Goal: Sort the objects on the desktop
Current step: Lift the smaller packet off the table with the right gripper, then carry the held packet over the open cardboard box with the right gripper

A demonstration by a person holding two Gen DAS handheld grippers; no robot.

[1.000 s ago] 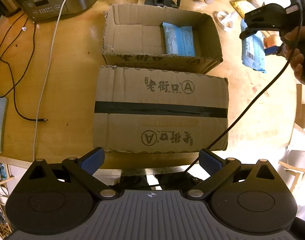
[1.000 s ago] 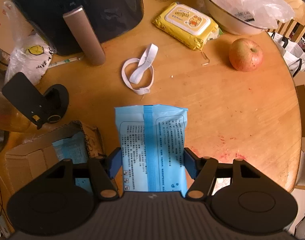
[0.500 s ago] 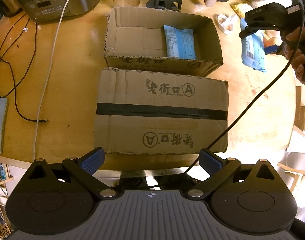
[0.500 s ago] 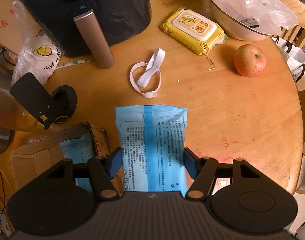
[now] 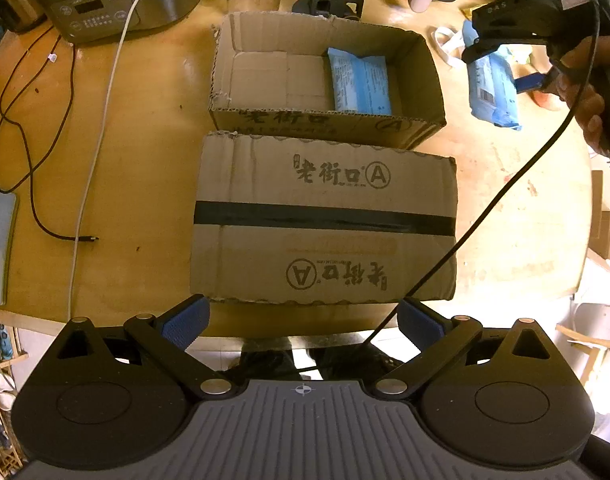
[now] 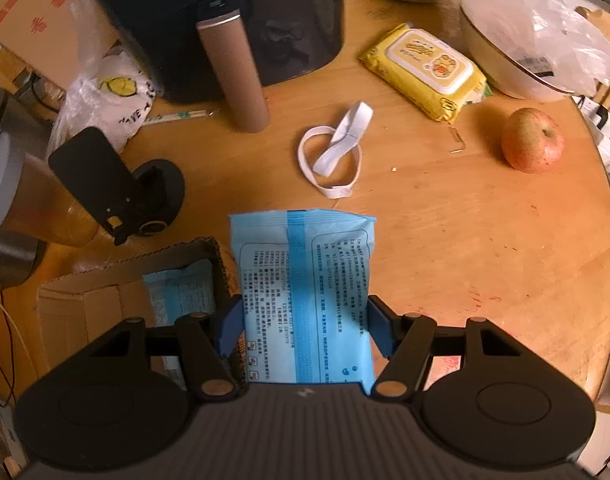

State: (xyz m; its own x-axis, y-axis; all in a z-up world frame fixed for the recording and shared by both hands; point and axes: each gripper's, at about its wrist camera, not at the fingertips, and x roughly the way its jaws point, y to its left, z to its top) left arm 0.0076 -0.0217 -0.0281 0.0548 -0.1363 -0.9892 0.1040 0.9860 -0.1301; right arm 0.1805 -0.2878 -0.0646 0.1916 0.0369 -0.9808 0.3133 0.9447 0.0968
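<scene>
Left gripper (image 5: 301,318): fingers spread wide, nothing between them, hanging at the near table edge.
Closed carton (image 5: 323,220): just ahead of the left gripper, flat, black tape across its top.
Open carton (image 5: 433,76): beyond the closed one, touching it; the left view alone looks into it, showing a second blue packet (image 5: 361,84) lying in its right half.
Right gripper (image 6: 301,332): pinching a blue packet (image 6: 305,296) by its long edges, the packet pointing forward.
Right gripper, seen from the left view (image 5: 501,46): up and to the right, beyond the open carton's right wall, packet (image 5: 491,88) hanging under it, a hand (image 5: 585,100) on the grip.
Right view only: ahead of the packet a white elastic band (image 6: 333,152); further right a yellow wipes pack (image 6: 425,70) and an apple (image 6: 532,145); the open carton's corner (image 6: 209,252) just left of the packet.
</scene>
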